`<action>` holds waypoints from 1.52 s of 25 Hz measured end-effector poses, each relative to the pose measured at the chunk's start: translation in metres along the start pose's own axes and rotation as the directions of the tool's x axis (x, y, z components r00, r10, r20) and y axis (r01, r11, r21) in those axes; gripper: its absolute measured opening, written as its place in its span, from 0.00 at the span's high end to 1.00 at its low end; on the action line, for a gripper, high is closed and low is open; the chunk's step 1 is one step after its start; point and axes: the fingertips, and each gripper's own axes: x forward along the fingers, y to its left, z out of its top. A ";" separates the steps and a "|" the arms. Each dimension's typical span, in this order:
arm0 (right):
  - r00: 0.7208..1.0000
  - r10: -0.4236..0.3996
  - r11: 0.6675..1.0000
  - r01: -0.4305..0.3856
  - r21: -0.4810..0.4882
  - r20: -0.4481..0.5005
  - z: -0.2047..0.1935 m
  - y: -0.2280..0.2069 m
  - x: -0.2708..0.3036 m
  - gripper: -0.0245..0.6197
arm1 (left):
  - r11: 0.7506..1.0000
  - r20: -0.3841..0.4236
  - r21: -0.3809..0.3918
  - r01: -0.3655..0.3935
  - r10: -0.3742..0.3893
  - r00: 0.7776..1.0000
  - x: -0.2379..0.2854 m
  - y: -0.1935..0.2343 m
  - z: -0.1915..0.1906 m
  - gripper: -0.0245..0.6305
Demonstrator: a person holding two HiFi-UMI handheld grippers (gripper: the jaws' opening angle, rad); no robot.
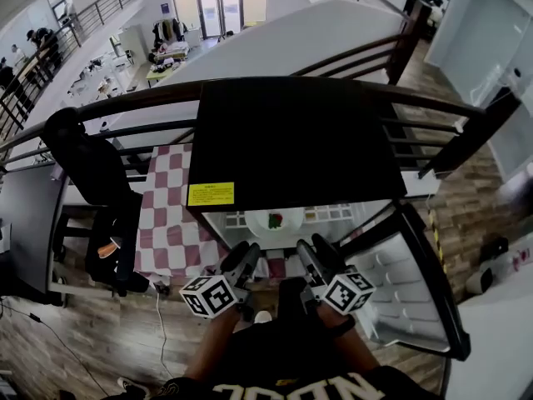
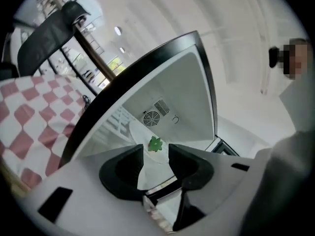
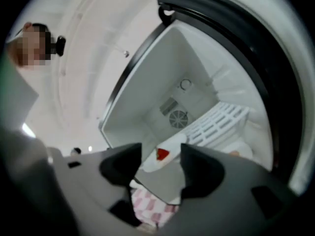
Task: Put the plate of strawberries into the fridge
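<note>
Marker cubes come nearest, one on each of the person's two tools. The left gripper and the right gripper both point into the open fridge. Each gripper's jaws stand apart with nothing pinched between them, and its own view only looks through the gap at the plate beyond. Just past the fingertips, the plate lies on the fridge's floor near the front edge, with the strawberries on it. To my eye the placing is done, so what remains is to back out and shut the fridge. Both grippers should draw straight back, level and together, so that neither jaw clips the plate's rim. After that, one gripper can swing the door closed from its outer edge. Behind the plate are a white wire shelf and a round fan vent in the back wall. By count there are two grippers, one plate, one fridge and one door hanging open to the right. There is also one yellow label on the fridge's black top, one checked cloth and one dark chair. The fruit shows as a single red-and-green clump, and I cannot tell how many berries it holds.
</note>
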 end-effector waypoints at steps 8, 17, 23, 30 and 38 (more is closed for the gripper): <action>0.995 -0.080 0.940 0.056 -0.336 -0.056 -0.012 0.013 -0.011 0.58 | 0.899 0.013 0.420 -0.124 0.130 0.991 -0.015 -0.005 -0.001 0.72; 0.987 -0.072 0.914 0.009 -0.405 -0.141 -0.040 0.028 -0.007 0.68 | 0.846 -0.006 0.512 -0.145 0.173 0.985 -0.008 -0.009 -0.016 0.75; 0.984 -0.053 0.892 -0.031 -0.451 -0.172 -0.045 0.034 0.000 0.76 | 0.850 -0.022 0.506 -0.147 0.183 0.983 -0.001 -0.009 -0.023 0.81; 0.977 -0.060 0.876 -0.047 -0.479 -0.205 -0.046 0.028 0.011 0.84 | 0.849 -0.006 0.504 -0.162 0.191 0.982 0.011 -0.008 -0.017 0.85; 0.969 -0.031 0.863 -0.097 -0.495 -0.244 -0.048 0.027 0.030 0.89 | 0.848 -0.009 0.497 -0.183 0.216 0.976 0.027 0.001 -0.013 0.91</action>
